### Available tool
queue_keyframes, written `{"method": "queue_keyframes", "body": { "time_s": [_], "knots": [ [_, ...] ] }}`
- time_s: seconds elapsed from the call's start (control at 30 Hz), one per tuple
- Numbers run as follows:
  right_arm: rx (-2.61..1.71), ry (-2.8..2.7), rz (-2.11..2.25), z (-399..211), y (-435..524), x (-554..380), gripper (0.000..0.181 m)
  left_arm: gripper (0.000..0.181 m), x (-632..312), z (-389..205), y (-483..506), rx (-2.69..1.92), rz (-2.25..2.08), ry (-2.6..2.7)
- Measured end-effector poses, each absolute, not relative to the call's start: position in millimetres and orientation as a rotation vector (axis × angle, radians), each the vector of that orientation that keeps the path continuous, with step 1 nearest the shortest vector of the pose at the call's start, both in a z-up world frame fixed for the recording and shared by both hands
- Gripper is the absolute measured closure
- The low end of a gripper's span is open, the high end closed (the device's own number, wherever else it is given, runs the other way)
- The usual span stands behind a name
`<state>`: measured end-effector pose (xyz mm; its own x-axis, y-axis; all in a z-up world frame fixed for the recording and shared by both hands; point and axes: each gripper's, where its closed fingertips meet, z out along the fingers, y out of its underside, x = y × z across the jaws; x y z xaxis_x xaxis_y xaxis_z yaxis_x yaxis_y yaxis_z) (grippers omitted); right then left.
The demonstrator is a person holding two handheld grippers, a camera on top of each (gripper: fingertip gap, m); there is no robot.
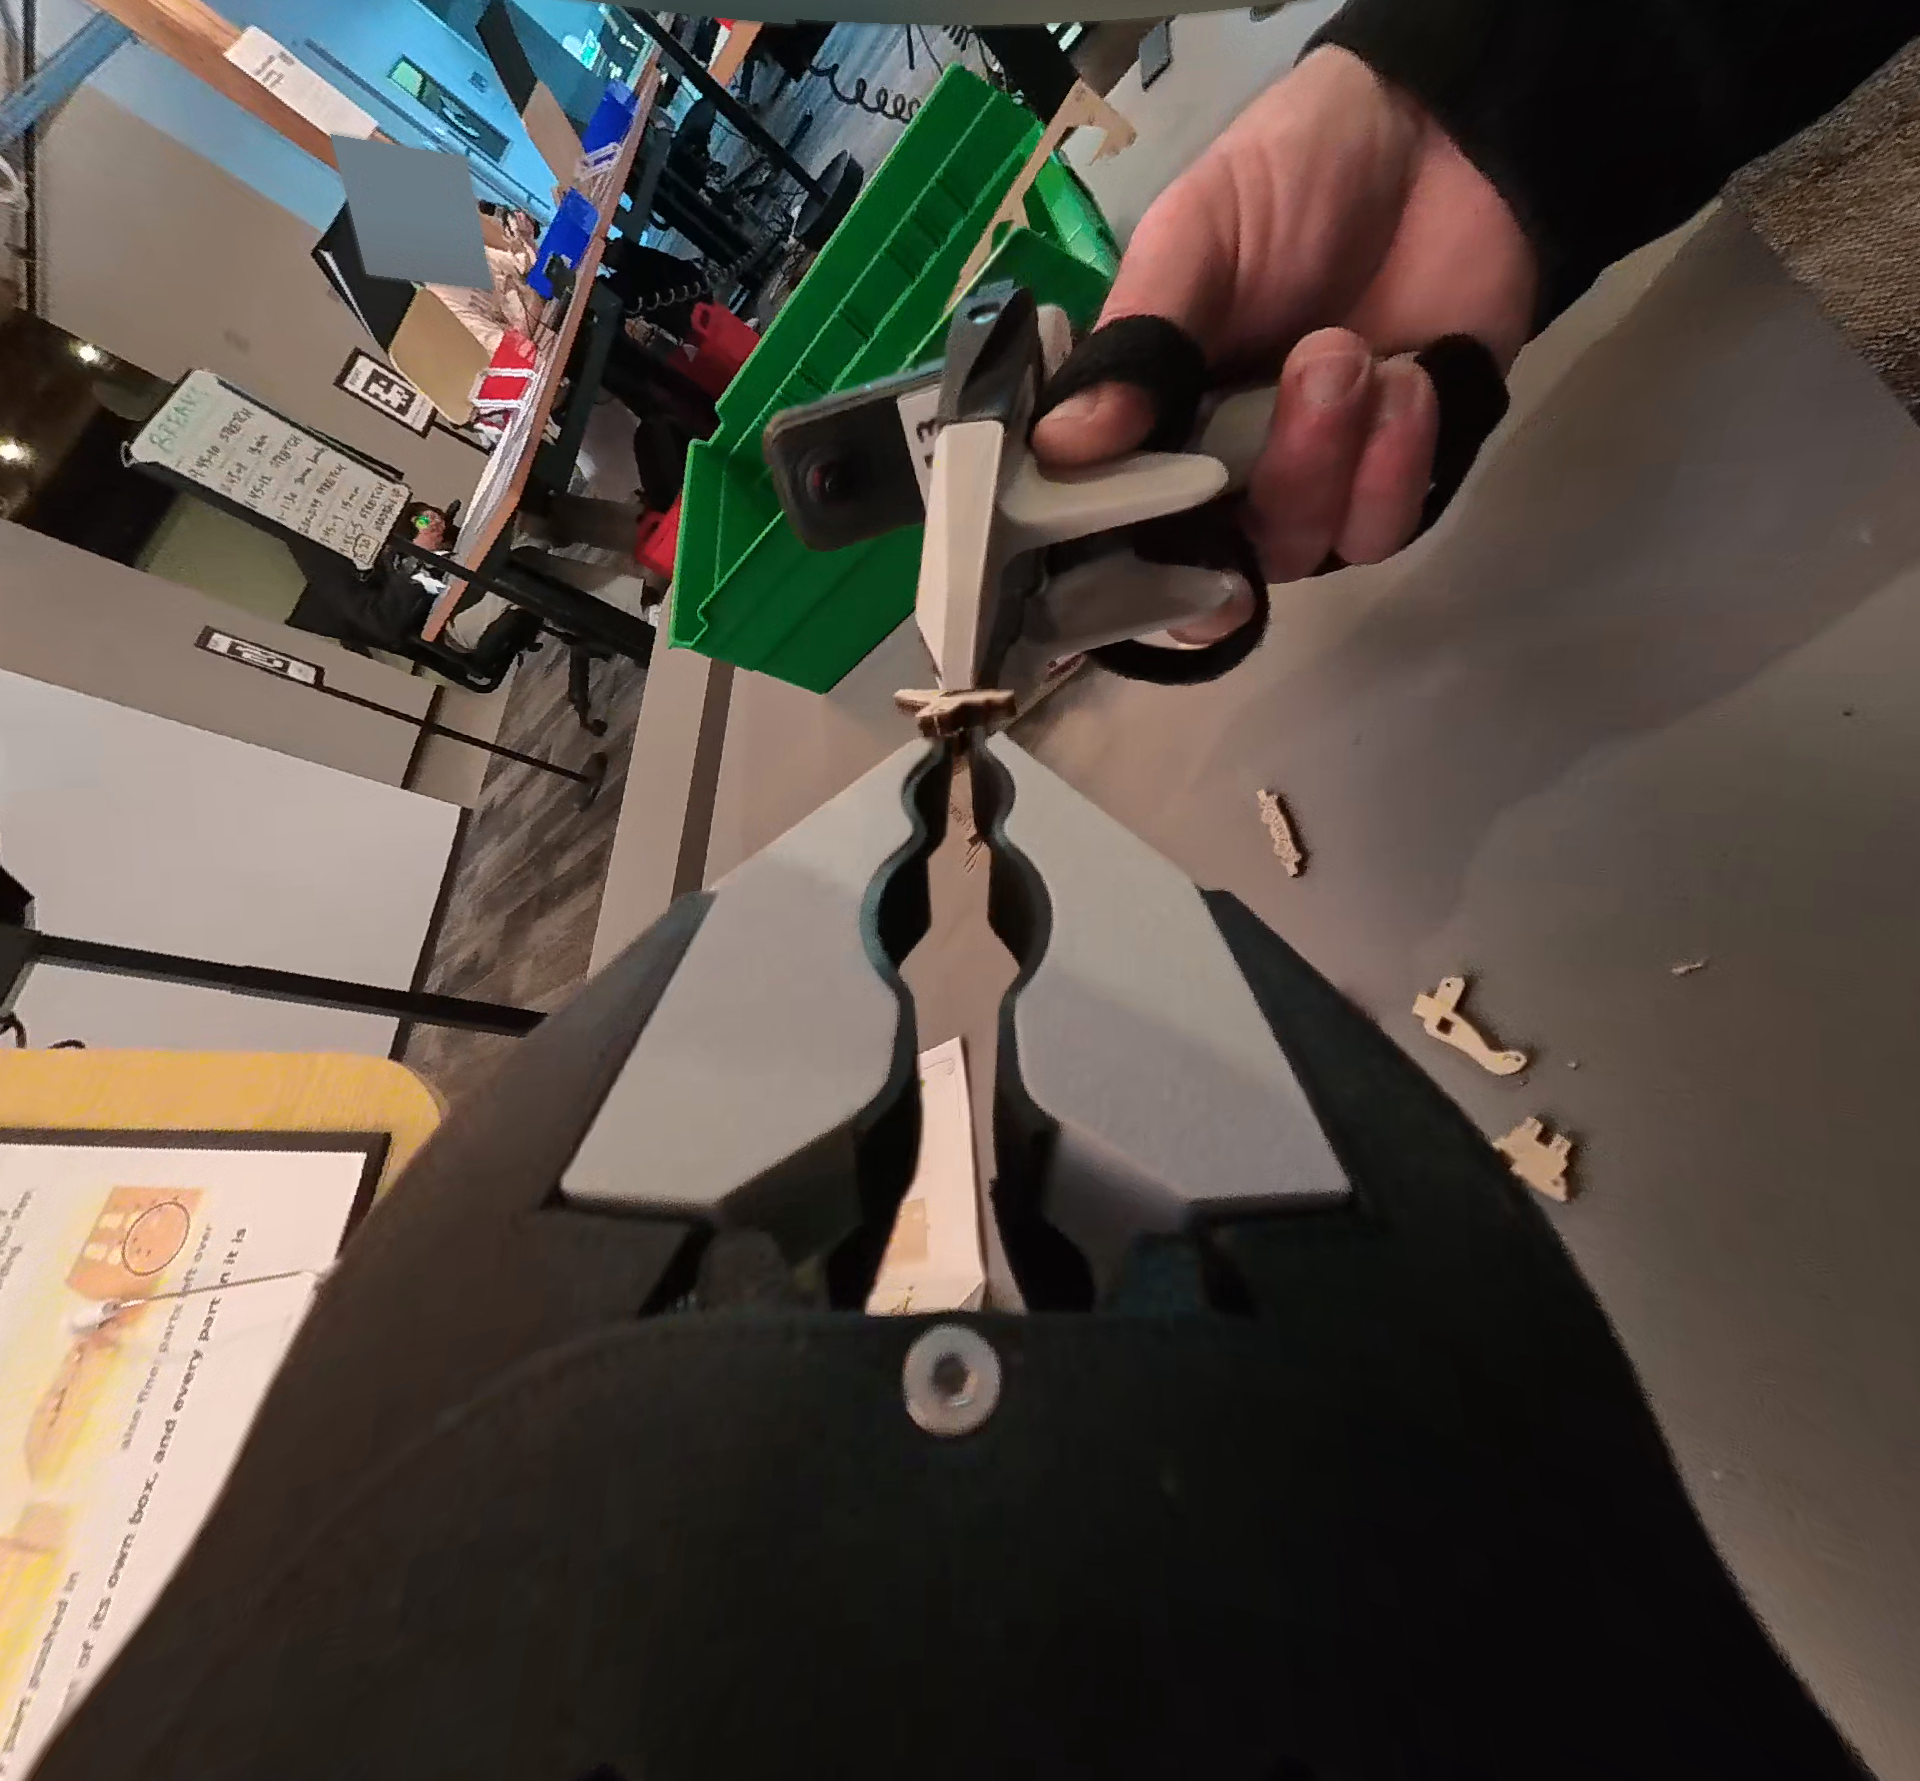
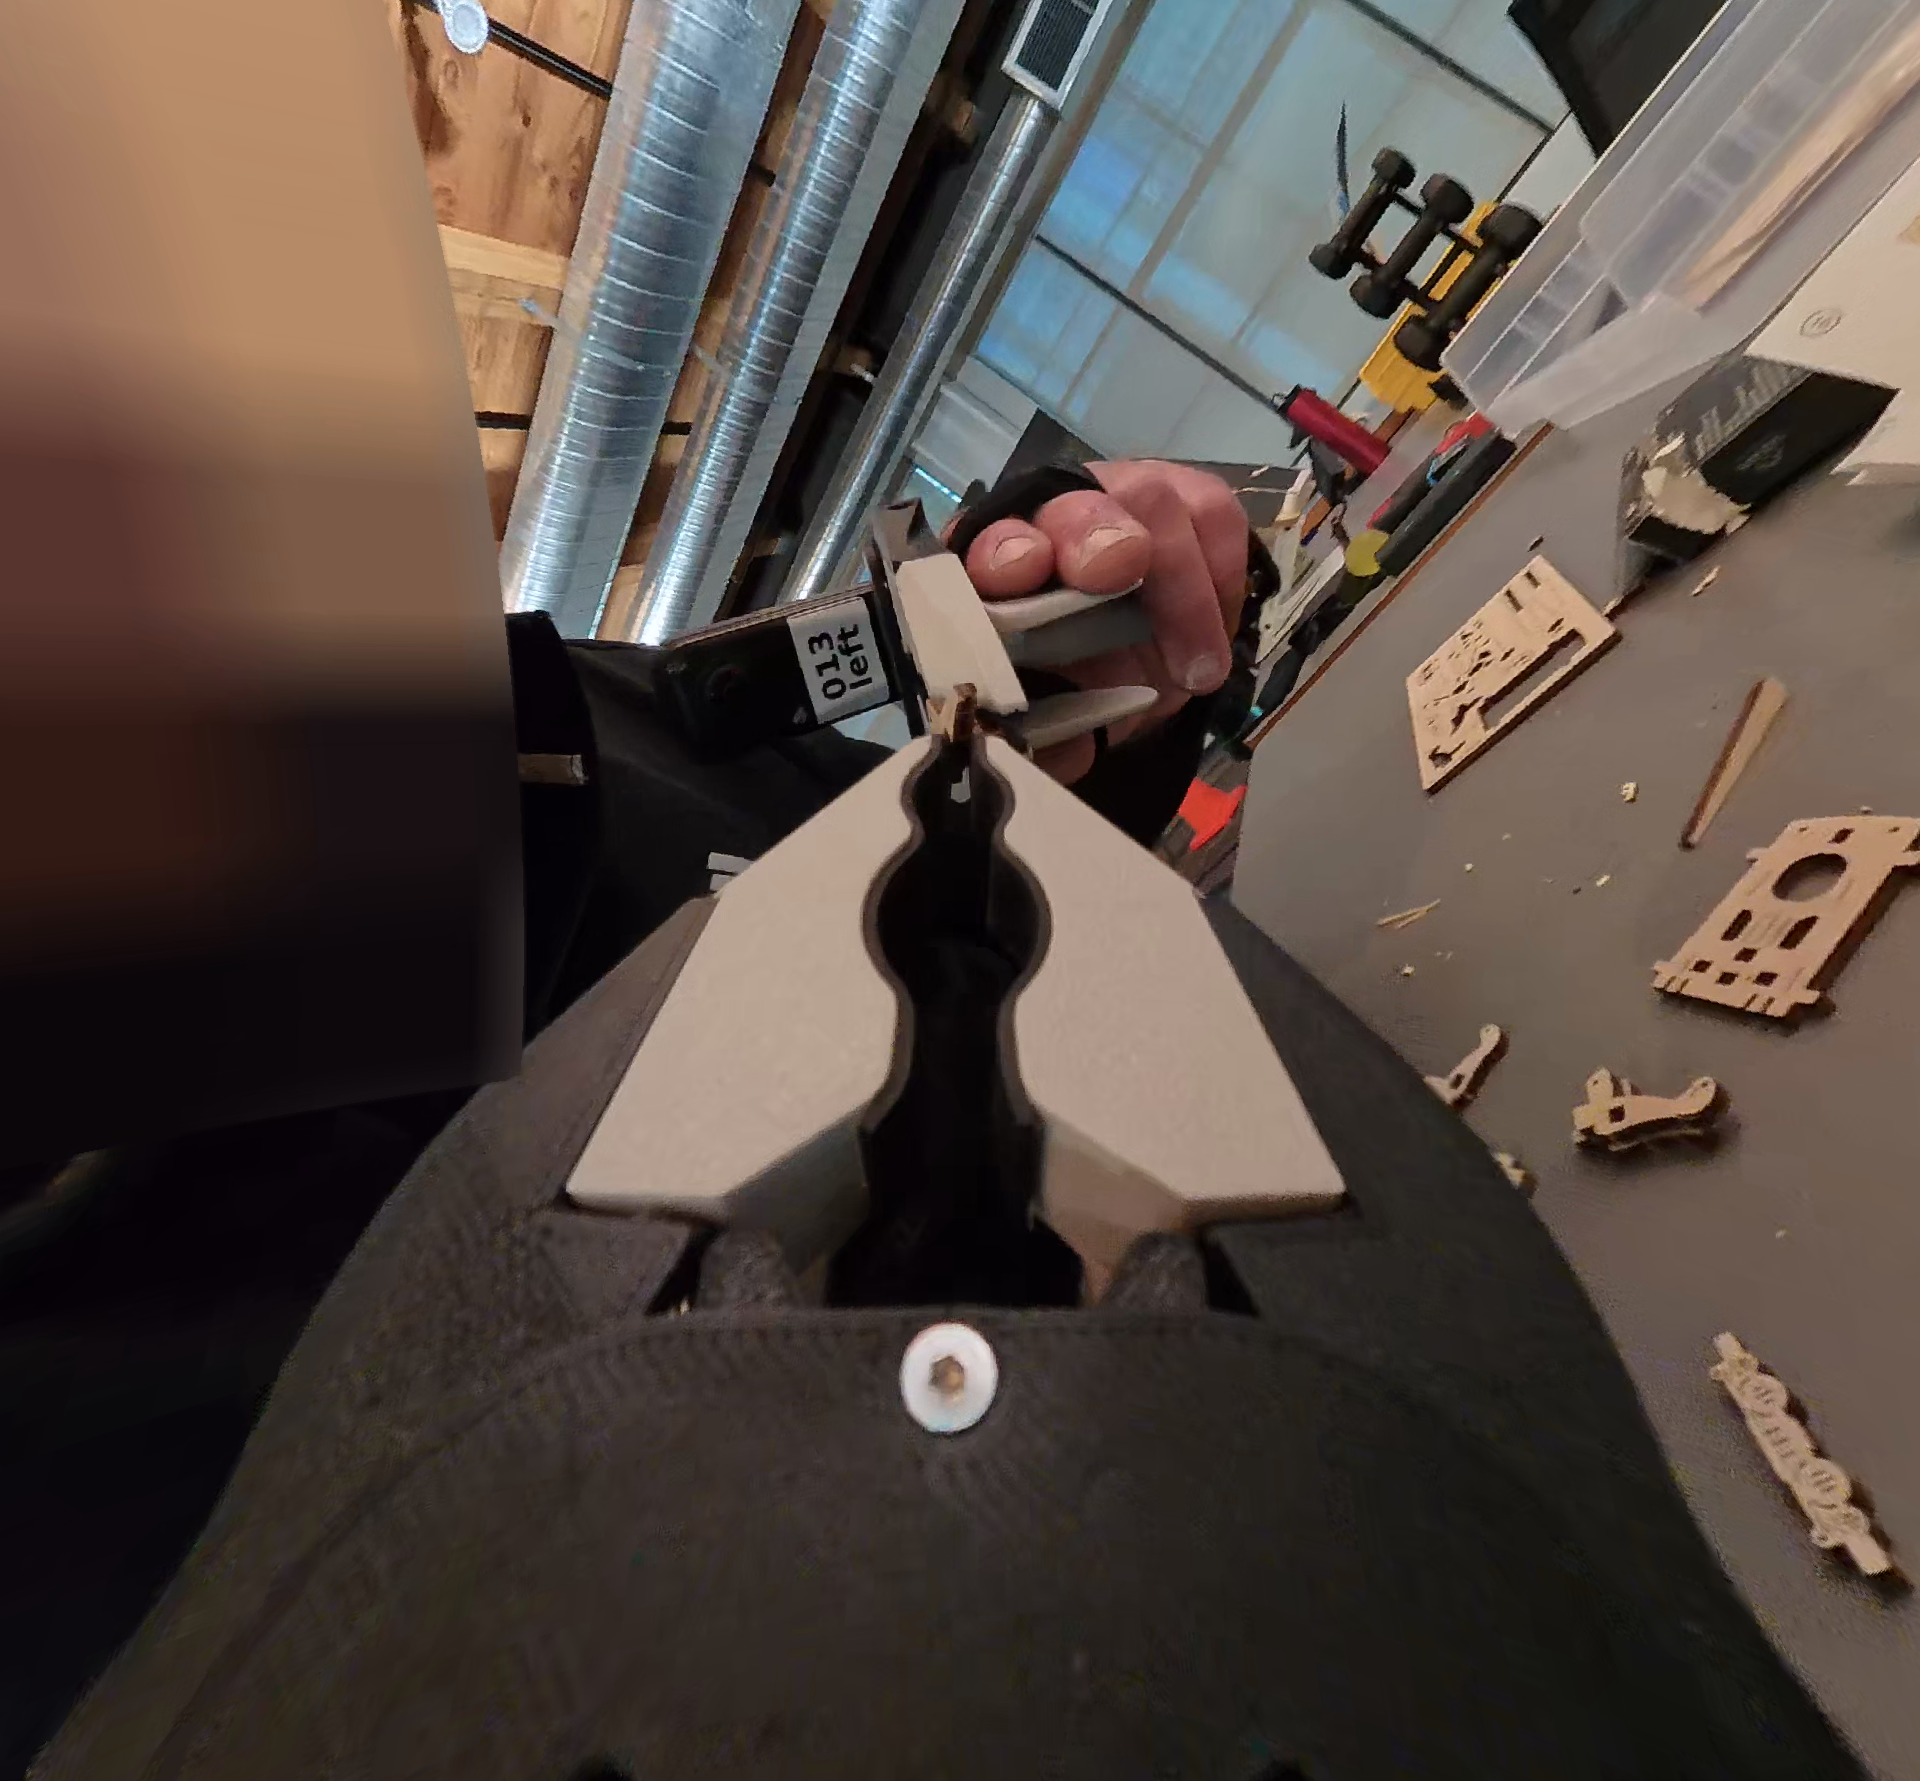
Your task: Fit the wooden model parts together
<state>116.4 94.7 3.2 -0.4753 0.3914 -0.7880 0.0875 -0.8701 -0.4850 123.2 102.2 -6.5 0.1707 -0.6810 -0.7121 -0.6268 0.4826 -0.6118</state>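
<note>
A small pale wooden model part (image 1: 954, 705) hangs in the air above the grey table (image 1: 1558, 692), pinched from two sides. In the left wrist view my left gripper (image 1: 951, 744) is shut, its tips closed on the lower stem of the part. My right gripper (image 1: 964, 677) comes down from above, held by a hand, with its tips shut on the top of the same part. In the right wrist view my right gripper (image 2: 956, 744) is shut on the wooden part (image 2: 961, 708), and the left gripper (image 2: 1003, 705) meets it from the far side.
A green bin (image 1: 831, 484) stands behind the grippers. Loose wooden pieces (image 1: 1470, 1025) lie on the table, with a cut-out sheet (image 2: 1507, 682), a perforated plate (image 2: 1787, 921), a stick (image 2: 1735, 760) and a toothed strip (image 2: 1808, 1466). A printed instruction sheet (image 1: 156, 1316) lies at left. The tips of both grippers are at nearly the same place.
</note>
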Motion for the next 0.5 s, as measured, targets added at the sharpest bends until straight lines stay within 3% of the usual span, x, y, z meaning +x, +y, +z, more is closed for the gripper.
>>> {"method": "queue_keyframes", "body": {
  "time_s": [0.33, 0.5],
  "knots": [
    [-1.584, -0.677, 2.344, -0.6, 102.8, 114.1, 0.18, 0.181, 120.0, -13.7, 107.7, -1.282, -0.058, 1.412],
    [-1.625, -0.704, 2.134, -6.3, 111.8, 114.8, 0.163, 0.181, 116.1, -17.9, 115.9, -1.33, -0.01, 1.382]
  ]
}}
